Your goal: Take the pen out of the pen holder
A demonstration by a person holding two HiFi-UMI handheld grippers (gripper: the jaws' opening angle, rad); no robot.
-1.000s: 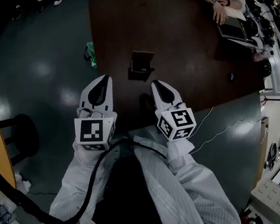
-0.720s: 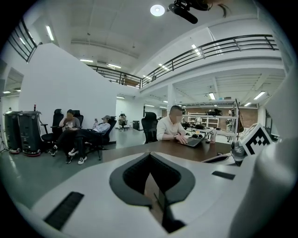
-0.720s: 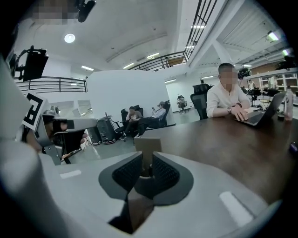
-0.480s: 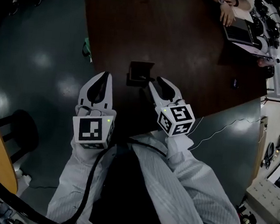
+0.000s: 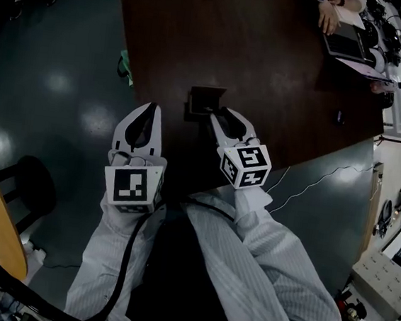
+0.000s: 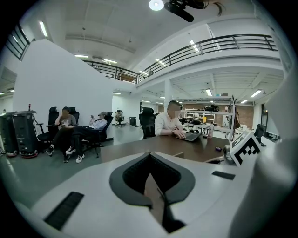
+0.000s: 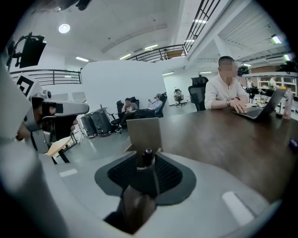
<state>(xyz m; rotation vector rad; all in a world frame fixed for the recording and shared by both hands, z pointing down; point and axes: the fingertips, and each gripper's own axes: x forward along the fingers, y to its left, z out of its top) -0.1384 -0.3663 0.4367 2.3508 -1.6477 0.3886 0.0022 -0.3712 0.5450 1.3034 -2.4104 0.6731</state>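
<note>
A small square tan pen holder (image 5: 205, 100) stands on the dark brown table (image 5: 267, 63), near its front edge. In the right gripper view the holder (image 7: 144, 132) is just ahead, and the black top of a pen (image 7: 148, 152) stands between my right gripper's pads. My right gripper (image 5: 221, 116) (image 7: 147, 161) is at the holder's near side; its jaws are opening and do not press on the pen. To the left, my left gripper (image 5: 151, 108) (image 6: 150, 155) hangs over the table's front edge. It is shut and holds nothing.
At the table's far right a person's hands (image 5: 330, 13) rest by a laptop (image 5: 348, 40). A small dark object (image 5: 339, 119) lies on the table's right part. A green item (image 5: 126, 70) sits at the table's left edge, and a black stool (image 5: 31, 181) stands on the floor.
My right gripper has moved forward and down to the pen holder, and its jaws have gone from shut to open. The left gripper has barely shifted.
</note>
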